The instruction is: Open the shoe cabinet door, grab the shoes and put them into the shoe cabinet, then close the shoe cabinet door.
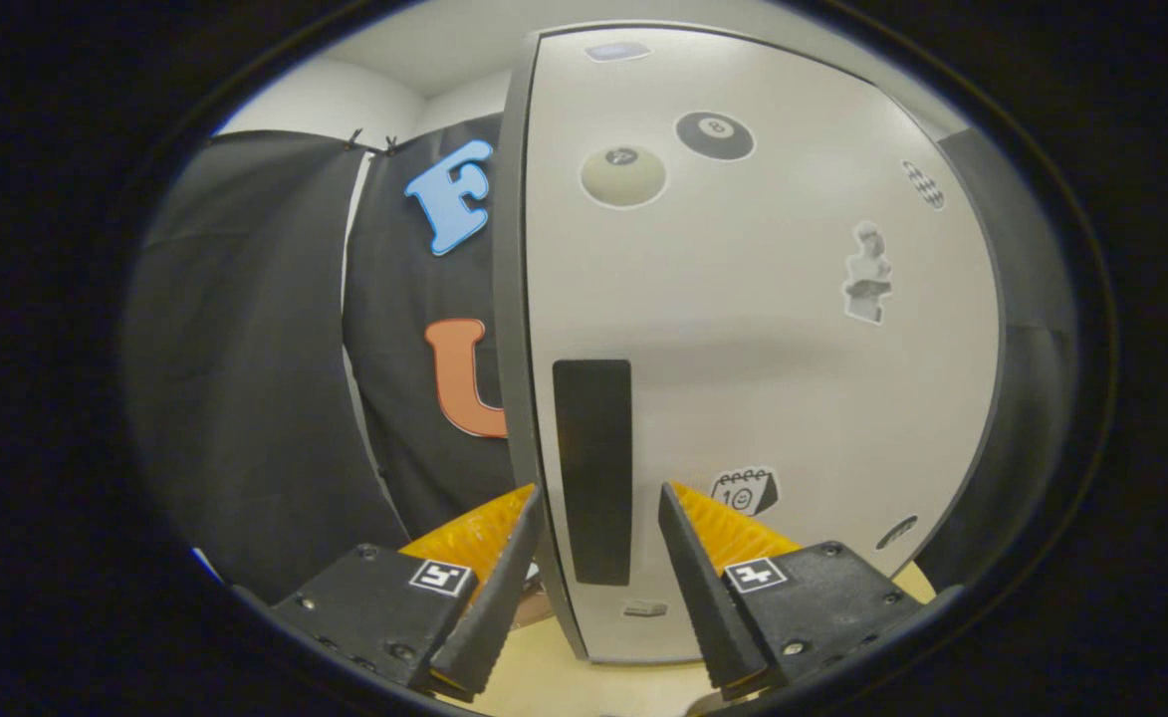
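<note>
Spread wide, hand-held gripper point(598, 518) straddling black handle point(592, 468) near left edge of white cabinet door point(763, 329), fingers point(504, 578) either side, not pinching; door close ahead, on table point(554, 687).

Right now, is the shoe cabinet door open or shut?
Cannot tell. The white cabinet door fills the view beyond the open gripper, whose fingers straddle its black handle without pressing it; its dark left edge shows, no interior.

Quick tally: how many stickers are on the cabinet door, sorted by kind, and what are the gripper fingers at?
Billiard-ball stickers: 2
Statue sticker: 1
Calendar sticker: 1
Checkered sticker: 1
Unclear small stickers: 3
Total: 8
Gripper open, fingers straddling the door's black handle.
</note>
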